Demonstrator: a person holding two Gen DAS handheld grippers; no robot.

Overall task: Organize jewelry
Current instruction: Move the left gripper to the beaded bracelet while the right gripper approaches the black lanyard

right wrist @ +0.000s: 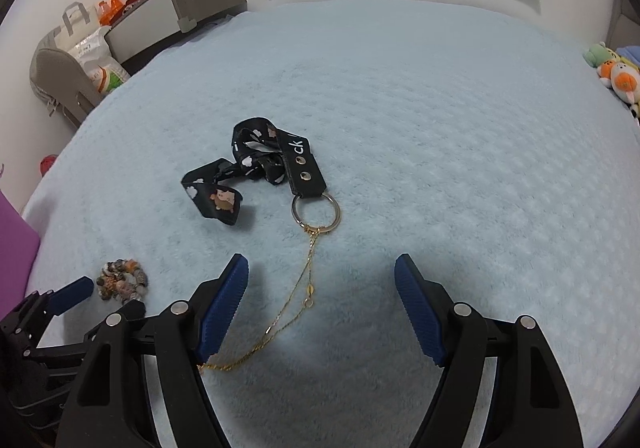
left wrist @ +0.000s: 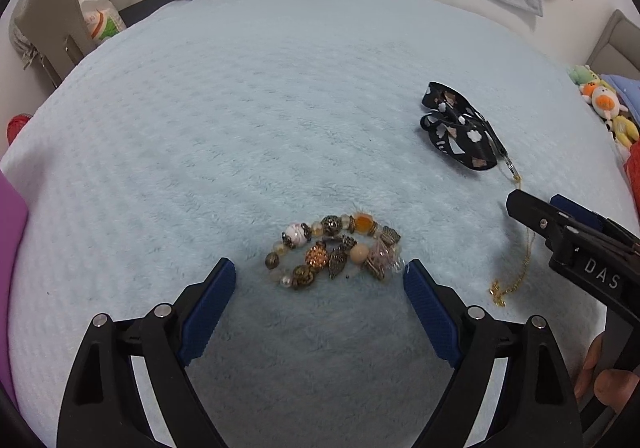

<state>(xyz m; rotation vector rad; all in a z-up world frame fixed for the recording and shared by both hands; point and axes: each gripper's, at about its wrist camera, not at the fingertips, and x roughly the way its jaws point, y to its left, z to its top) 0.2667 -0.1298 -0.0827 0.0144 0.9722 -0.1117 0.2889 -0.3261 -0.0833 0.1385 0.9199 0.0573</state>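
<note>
Inspecting the scene, you had the left gripper (left wrist: 320,276) spread wide and empty, angled down over a coiled bracelet of mixed metal, glass and amber-coloured beads (left wrist: 334,250), which lay on the pale blue fleece blanket (left wrist: 280,108) just ahead of the blue ribbed pads (left wrist: 212,300), not yet between them. Your right gripper (right wrist: 322,276) likewise stood released and held nothing; a thin gold chain necklace (right wrist: 308,276) ran across the blanket beneath and between its fingers, one end caught at the silver key ring (right wrist: 316,210) of a black printed fabric lanyard (right wrist: 256,164), the other trailing under the left finger. The bracelet looked moderately weighty for its size, lumpy and loosely strung, so it would likely sag and uncoil if pinched by a single bead; you were best advised to close across the whole bunched coil at its middle. The chain appeared very light, limp and slippery, lying flat in the pile of the fleece, and liable to slide from the pads; a hold near the small pendant disc (right wrist: 311,290) seemed soundest. Whether chain and ring were actually linked could not be determined.
</note>
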